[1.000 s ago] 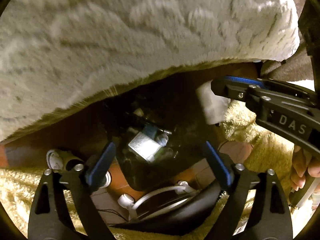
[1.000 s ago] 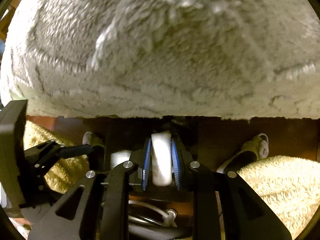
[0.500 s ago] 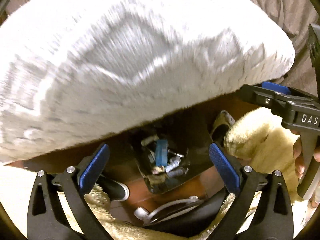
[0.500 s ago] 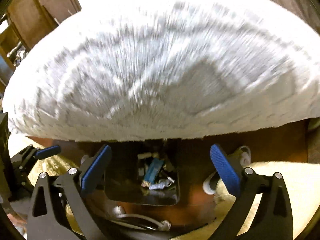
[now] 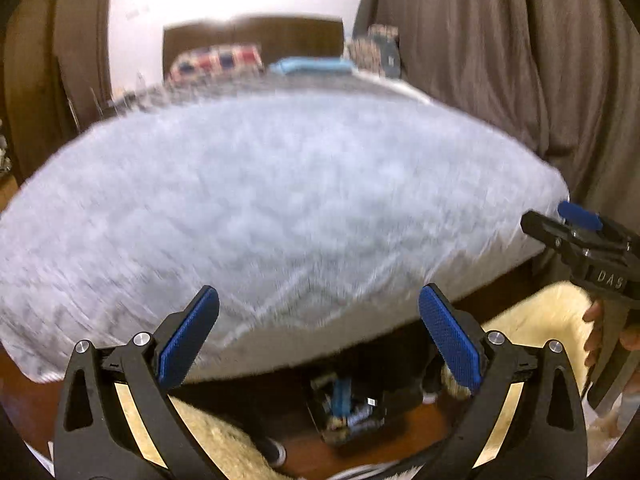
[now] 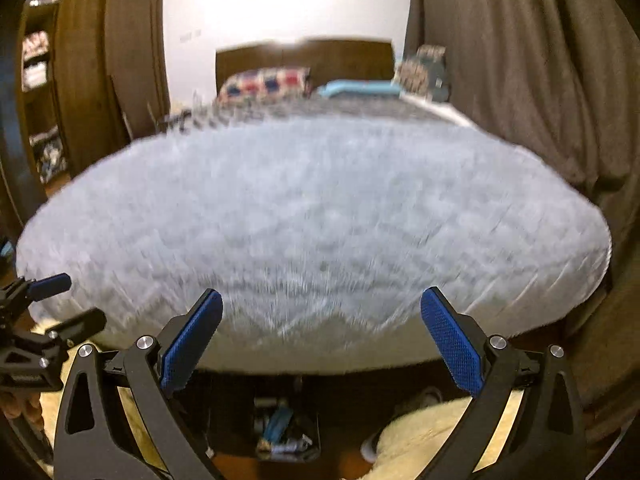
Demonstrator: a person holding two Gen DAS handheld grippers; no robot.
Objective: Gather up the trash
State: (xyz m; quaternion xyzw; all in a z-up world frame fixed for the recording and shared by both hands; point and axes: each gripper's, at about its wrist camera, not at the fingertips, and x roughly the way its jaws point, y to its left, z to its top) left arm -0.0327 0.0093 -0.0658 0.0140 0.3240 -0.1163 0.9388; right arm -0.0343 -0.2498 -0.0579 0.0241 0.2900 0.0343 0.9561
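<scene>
Both the left gripper (image 5: 318,336) and the right gripper (image 6: 320,338) gape empty; the trash bin (image 6: 286,432) sits low at bottom centre, between them.

The bed (image 6: 312,216) fills the middle. At its foot, on the floor below its near edge, stands a bin (image 6: 284,436) with trash (image 6: 280,428) inside. A fluffy rug (image 6: 424,428) lies right of the bin, a shoe (image 6: 374,446) beside it. Pillows (image 6: 264,84) lie at the bed's far end, against the headboard (image 6: 304,56). Curtains (image 6: 520,80) hang right of the bed, shelves (image 6: 40,100) stand to its left.
</scene>
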